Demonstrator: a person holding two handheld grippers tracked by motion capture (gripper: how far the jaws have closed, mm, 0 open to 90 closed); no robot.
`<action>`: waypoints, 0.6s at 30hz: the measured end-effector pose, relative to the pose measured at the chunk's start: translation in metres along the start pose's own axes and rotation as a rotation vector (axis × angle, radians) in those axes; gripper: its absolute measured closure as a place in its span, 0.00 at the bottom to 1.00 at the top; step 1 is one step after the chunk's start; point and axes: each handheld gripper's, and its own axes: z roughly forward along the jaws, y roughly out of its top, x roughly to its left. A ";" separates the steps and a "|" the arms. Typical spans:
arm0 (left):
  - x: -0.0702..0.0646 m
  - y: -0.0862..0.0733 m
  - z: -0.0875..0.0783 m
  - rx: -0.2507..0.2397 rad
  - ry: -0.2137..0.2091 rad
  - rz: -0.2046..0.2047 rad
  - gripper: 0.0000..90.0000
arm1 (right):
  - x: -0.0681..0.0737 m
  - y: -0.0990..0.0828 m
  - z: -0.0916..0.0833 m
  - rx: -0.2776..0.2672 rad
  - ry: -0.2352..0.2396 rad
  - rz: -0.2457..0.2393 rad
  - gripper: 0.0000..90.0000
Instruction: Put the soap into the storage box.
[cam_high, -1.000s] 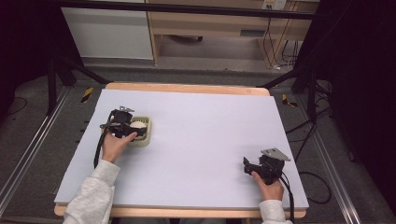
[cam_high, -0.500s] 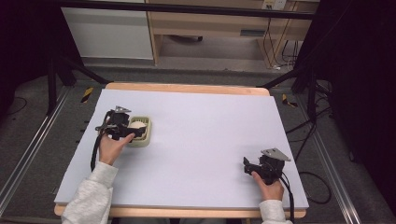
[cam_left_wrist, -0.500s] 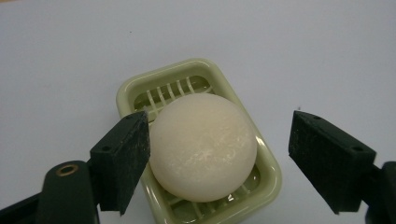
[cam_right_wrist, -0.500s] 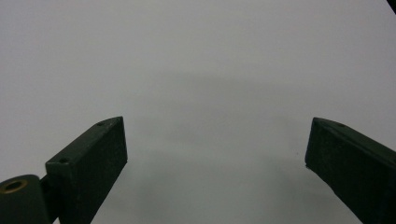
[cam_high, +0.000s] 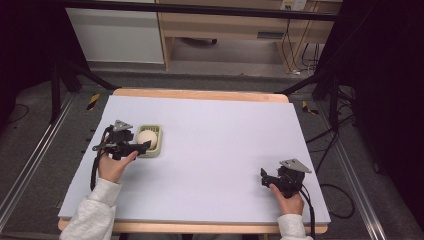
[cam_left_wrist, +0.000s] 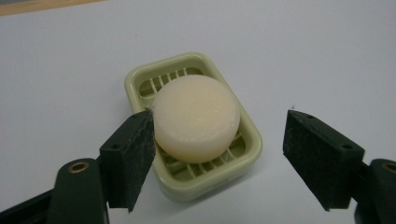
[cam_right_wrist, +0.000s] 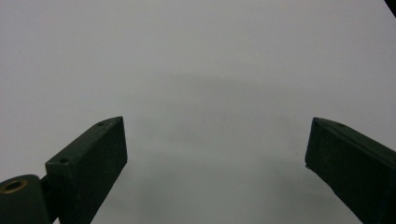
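The soap (cam_left_wrist: 196, 119) lies in its dish (cam_left_wrist: 250, 156) at the table's (cam_high: 225, 145) left side. The left tool (cam_left_wrist: 219, 163), jaws apart and just closing in, holds nothing; the soap looks placed. The right tool (cam_high: 272, 177) rests wide near right, empty.

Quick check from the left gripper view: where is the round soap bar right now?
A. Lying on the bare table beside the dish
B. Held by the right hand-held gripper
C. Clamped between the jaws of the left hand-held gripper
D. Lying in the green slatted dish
D: the soap bar lies in the green dish, and the left hand-held gripper has its jaws spread apart, not pressing on it.
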 end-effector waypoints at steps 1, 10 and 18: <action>-0.001 -0.004 -0.002 -0.004 -0.005 -0.006 0.28 | 0.000 0.000 0.000 -0.001 0.000 0.000 0.07; 0.000 -0.032 -0.011 0.003 0.003 0.005 0.28 | 0.000 0.000 0.000 0.001 0.001 0.001 0.07; 0.004 -0.054 -0.019 0.016 0.023 -0.001 0.28 | 0.000 0.000 0.000 0.000 0.002 0.001 0.06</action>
